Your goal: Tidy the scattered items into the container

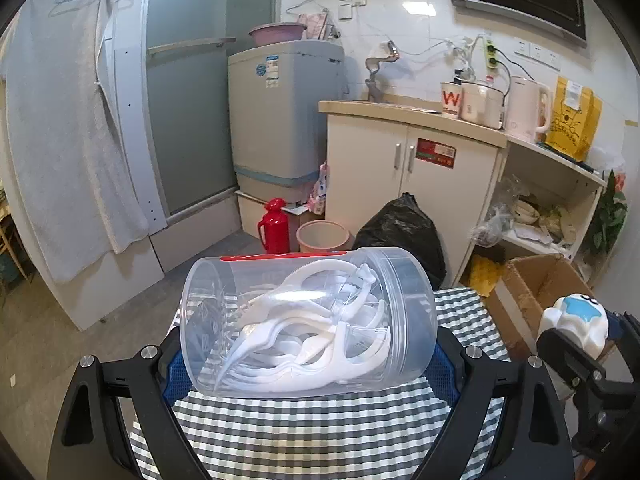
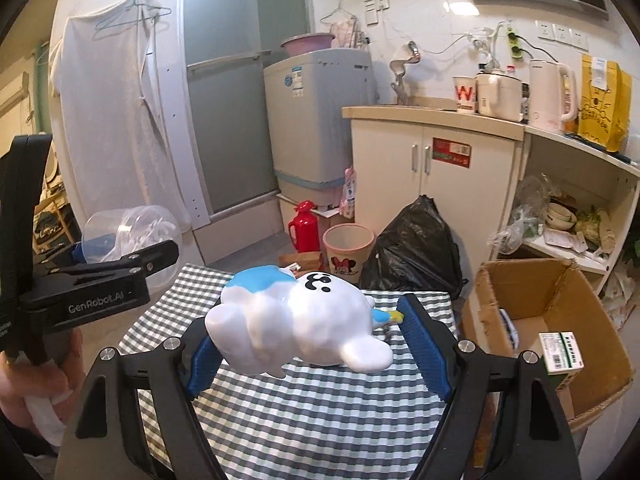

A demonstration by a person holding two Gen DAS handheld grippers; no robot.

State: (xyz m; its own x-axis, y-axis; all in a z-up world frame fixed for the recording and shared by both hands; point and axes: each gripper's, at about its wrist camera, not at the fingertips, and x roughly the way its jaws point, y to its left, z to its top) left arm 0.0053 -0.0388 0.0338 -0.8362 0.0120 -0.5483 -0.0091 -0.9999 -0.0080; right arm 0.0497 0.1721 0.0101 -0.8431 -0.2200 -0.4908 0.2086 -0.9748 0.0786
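Observation:
A clear plastic jar with a red strip along its top lies on its side between the blue pads of my left gripper, which is shut on it above the checked tablecloth. Several white floss picks are heaped inside the jar. My right gripper is shut on a white and blue cartoon toy, held sideways over the tablecloth. The left wrist view shows that toy at the right, beyond the jar's mouth. In the right wrist view the jar and my left gripper are at the left.
An open cardboard box with a green and white packet stands on the floor right of the table. Beyond the table's far edge are a black rubbish bag, a pink bin and a red thermos. A hand holds the left gripper's handle.

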